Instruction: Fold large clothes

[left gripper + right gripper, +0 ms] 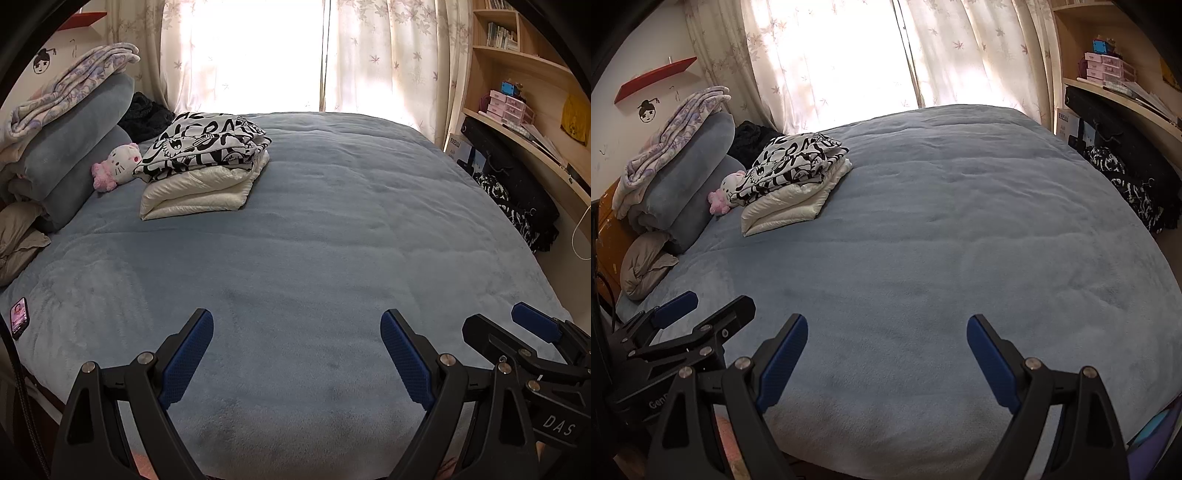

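A folded black-and-white printed garment (205,146) lies on top of a folded white puffy garment (199,194) at the far left of the blue bed (314,240). The same stack shows in the right wrist view, printed garment (796,162) over white garment (790,206). My left gripper (297,354) is open and empty above the bed's near edge. My right gripper (886,358) is open and empty beside it, and shows at the right of the left wrist view (506,328). The left gripper shows at the left of the right wrist view (701,306).
Rolled blue bedding (74,155), a patterned blanket (66,85), a pink-and-white plush (118,166) and a beige pillow (18,236) line the left side. A phone (19,317) lies at the near left. Shelves (528,92) and dark clothing (517,206) stand at the right.
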Tool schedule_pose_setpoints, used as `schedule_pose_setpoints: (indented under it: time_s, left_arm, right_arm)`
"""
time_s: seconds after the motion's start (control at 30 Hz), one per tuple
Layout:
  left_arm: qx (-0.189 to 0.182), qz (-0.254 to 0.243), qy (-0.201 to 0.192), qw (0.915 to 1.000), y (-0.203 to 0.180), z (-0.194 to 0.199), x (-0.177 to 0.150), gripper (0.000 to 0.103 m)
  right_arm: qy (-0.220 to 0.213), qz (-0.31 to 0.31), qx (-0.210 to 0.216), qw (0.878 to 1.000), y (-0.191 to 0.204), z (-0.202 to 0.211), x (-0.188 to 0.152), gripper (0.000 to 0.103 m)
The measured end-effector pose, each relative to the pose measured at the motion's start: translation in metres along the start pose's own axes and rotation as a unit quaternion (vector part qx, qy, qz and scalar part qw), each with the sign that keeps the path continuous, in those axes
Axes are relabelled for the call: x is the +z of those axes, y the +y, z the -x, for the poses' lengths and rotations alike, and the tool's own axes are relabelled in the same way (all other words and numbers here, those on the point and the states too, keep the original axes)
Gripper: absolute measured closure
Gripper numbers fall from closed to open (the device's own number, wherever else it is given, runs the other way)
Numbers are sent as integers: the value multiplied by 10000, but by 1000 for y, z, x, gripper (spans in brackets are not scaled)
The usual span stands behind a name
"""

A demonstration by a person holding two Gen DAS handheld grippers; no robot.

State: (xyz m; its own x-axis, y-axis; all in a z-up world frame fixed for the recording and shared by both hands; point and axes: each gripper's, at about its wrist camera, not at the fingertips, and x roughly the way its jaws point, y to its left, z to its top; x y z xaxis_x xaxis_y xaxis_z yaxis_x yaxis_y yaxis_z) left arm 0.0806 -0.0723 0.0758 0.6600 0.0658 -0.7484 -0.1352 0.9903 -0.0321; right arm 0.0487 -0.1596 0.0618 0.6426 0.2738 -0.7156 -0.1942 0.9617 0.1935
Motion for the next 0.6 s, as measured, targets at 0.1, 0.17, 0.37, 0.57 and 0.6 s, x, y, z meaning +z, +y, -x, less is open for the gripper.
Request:
schedule_pose_setpoints:
  time_s: [0.1,0.17,0.37,0.57,0.6]
  left_arm:
    - [17,-4,-3,10000,-1,1,-1,12]
    - [21,-4,-2,10000,-1,1,-1,12]
    - [33,-6,-10,10000,-2,3,-1,12]
    - [69,-8,-8,10000,-1,5,-1,12]
    - [72,-7,-6,10000,-2,6,-1,12]
  right_arm:
    - [2,-1,-1,10000,0,0,0,14]
    - [5,-13,8,10000,0,0,0,14]
    - [1,-6,1,10000,-1,0,0,14]
    - [6,-5,4,10000,-1,0,0,14]
    - [3,-3,0,10000,-1,-1,-1,14]
